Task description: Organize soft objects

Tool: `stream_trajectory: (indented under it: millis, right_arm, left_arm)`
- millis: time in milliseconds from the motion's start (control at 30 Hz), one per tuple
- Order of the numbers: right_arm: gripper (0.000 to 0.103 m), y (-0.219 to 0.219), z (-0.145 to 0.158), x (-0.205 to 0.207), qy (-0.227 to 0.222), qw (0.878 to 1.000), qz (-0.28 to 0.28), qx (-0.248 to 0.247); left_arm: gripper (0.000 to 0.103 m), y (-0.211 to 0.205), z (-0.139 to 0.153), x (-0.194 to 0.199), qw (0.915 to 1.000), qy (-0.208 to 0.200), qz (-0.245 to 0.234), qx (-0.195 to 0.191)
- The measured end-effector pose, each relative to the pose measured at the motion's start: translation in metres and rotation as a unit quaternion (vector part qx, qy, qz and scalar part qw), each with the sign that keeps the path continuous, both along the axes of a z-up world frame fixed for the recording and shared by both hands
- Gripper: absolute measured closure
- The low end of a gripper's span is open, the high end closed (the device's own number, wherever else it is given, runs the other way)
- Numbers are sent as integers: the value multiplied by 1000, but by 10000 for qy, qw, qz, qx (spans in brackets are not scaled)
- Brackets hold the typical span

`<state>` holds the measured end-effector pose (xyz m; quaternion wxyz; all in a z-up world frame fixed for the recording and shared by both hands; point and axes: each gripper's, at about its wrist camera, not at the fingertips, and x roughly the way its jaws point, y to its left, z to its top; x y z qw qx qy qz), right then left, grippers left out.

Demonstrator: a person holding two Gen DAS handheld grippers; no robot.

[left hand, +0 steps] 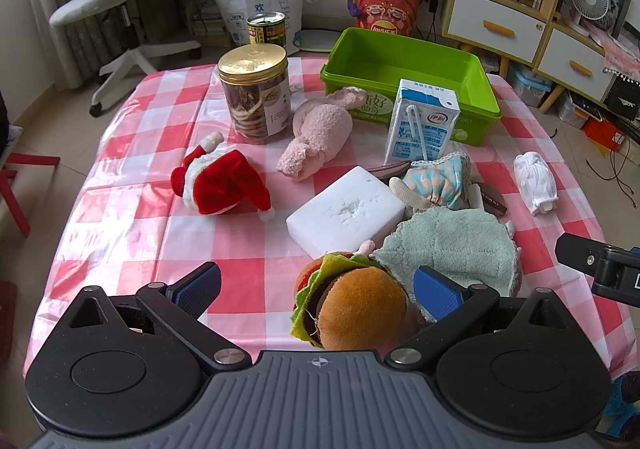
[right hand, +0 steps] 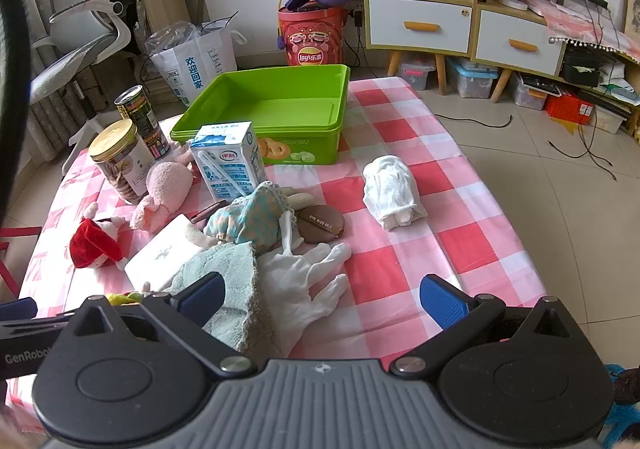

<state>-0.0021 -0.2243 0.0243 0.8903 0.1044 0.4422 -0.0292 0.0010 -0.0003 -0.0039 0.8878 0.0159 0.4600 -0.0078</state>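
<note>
While both grippers stood open and empty at the near edge of the table (right hand: pixel 404 137), the plush burger (left hand: pixel 352 309) looked the likeliest first pick.

The left gripper (left hand: pixel 318 289) had its jaws spread wide, the burger lying between them but closer to the right pad, untouched as far as could be seen; centring on it before closing would probably give a squarer hold. The right gripper (right hand: pixel 324 299) hung equally wide over the mint towel (right hand: pixel 232 289) and white glove (right hand: pixel 308 281), holding nothing. The green bin (right hand: pixel 276 109) sat empty at the far edge. A milk carton (left hand: pixel 422 121) stood just before the bin and a cookie jar (left hand: pixel 256 97) near it, hard items to lift over. The pink plush (left hand: pixel 316 137), Santa toy (left hand: pixel 220 181), foam block (left hand: pixel 346 209) and rolled white cloth (right hand: pixel 394 191) lay mid-table.
</note>
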Motion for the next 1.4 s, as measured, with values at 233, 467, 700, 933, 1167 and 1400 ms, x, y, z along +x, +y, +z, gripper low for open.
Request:
stream_trajectory:
  millis: [233,467,700,933,1167,1400]
  right_arm:
    - [19,1,0,0,1,10000,8,-5]
    - [19,0,0,0,2,10000,5,-2]
    - [19,2,-1,0,7,10000,19,4]
    - [19,8,-1,2,-57,9996,176,-200]
    - [19,0,-5,14,-218,9990,324,-233]
    - [19,-33,-25,46,-221,9975,473,479]
  left_arm:
    - [5,0,0,0,10000,-1,-3,-2]
    - [5,0,0,0,10000,-3,-5,-3]
    - [5,1,1,1,10000,-2,2,7]
    - [5,9,2,6,9999,-87,107,31]
    - [5,28,-5,19,9996,-233,-2,-173]
    - [5,69,-16,52,9972,28,-428,-609]
